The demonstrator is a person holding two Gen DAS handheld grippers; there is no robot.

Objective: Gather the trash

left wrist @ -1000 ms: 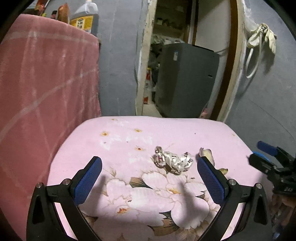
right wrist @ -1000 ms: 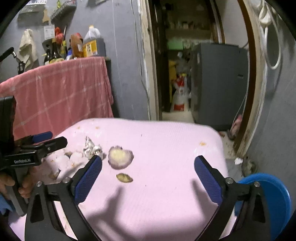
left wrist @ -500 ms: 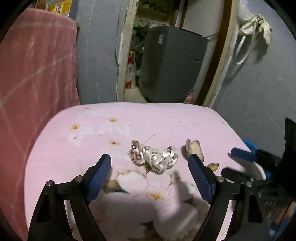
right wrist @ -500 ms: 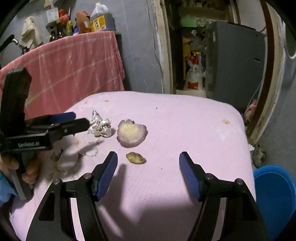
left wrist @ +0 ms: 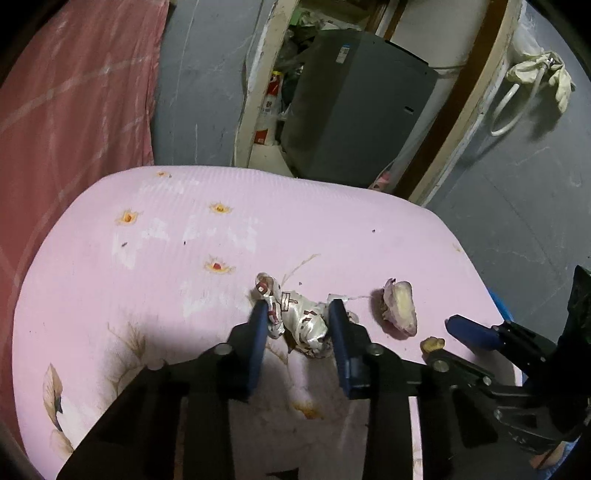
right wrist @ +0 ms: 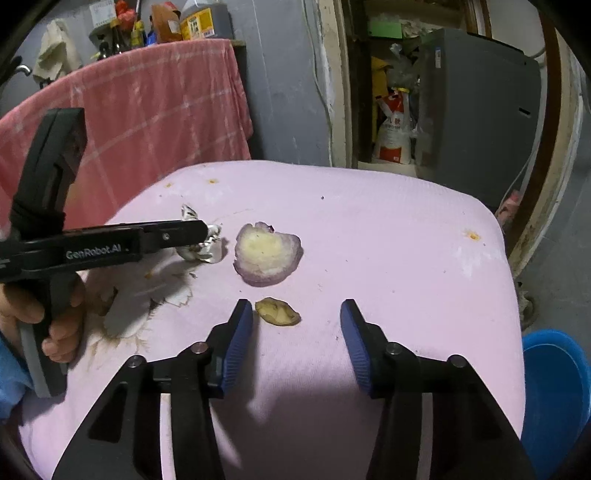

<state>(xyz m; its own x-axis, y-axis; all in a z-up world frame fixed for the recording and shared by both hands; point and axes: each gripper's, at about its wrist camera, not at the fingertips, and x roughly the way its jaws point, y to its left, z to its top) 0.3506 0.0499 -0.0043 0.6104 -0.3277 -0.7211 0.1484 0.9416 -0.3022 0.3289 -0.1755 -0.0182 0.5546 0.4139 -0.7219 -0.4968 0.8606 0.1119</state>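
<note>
1. Both grippers have narrowed and come down closer to the pink cloth [right wrist: 388, 236] since a second ago.
2. Left gripper [left wrist: 297, 325] is clamped on the crumpled wrapper [left wrist: 295, 317].
3. Right gripper [right wrist: 295, 321] stands apart, the small peel scrap [right wrist: 277, 312] just inside its left finger.
4. Onion slice [right wrist: 266, 254] lies just beyond the scrap; blue bin [right wrist: 554, 387] sits lower right.

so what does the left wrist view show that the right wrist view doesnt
Only the left wrist view shows the left gripper from behind, its blue pads on either side of the crumpled foil wrapper, plus the gloves hung on the wall.

Only the right wrist view shows the blue bucket, the bottles above the pink towel, and the open right gripper near the small peel scrap.

Both show the pink tablecloth, the onion slice and the grey appliance.
</note>
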